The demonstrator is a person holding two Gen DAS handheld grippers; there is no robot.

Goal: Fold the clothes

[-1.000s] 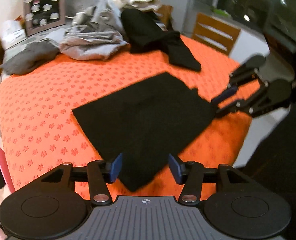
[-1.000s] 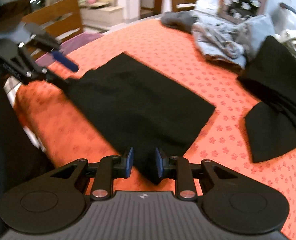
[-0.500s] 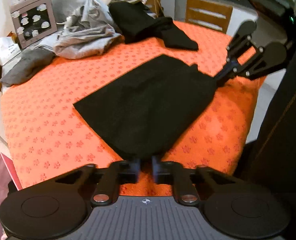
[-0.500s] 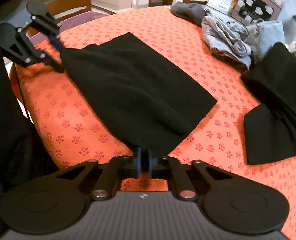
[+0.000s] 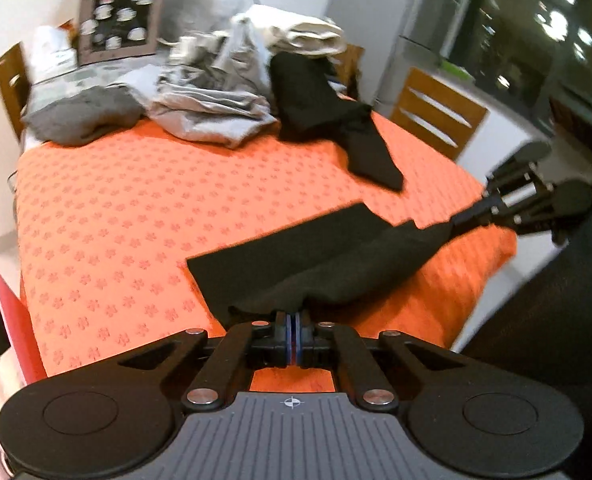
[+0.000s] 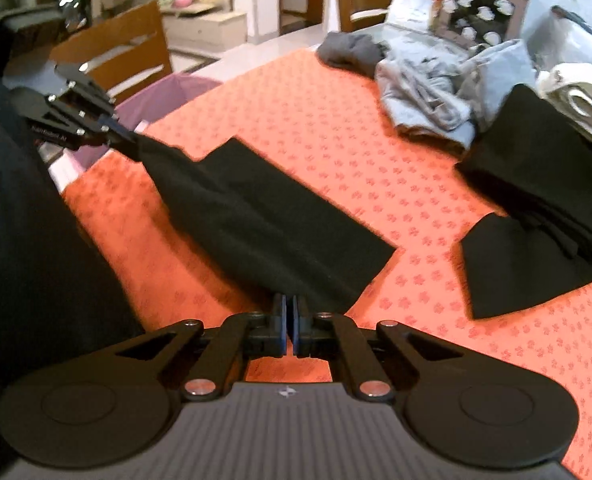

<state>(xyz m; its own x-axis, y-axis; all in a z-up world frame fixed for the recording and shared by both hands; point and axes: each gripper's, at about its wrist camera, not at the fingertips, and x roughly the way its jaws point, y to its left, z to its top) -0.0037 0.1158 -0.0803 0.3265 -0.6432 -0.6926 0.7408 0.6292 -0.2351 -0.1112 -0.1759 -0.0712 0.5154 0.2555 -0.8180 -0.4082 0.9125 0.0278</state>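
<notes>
Left gripper [image 5: 295,322] at bottom centre of left wrist view, fingers clenched on near corner of black garment [image 5: 336,264]. Right gripper [image 6: 289,316] at bottom centre of right wrist view, fingers likewise clenched on the other near corner of the same garment [image 6: 272,216]. Near edge lifted off the orange counter [image 5: 136,208] and stretched between both grippers; far portion flat on the flower-patterned cloth, centre of frame. Right gripper also visible at right edge of left view [image 5: 456,222]; left gripper visible at upper left of right view [image 6: 130,138], with small white lettering on its body, too blurred to read.

Upper part of left view: dark grey bundle [image 5: 82,114], crumpled light grey clothes [image 5: 212,108], second black garment [image 5: 336,120] trailing toward centre, cream folded fabric [image 5: 308,34] behind it. Upper left: carton printed with cup pictures [image 5: 118,20], any text illegible. Wooden chair [image 5: 438,114] at upper right, beyond counter edge. Red-pink bag [image 5: 4,312] at lower left edge.
</notes>
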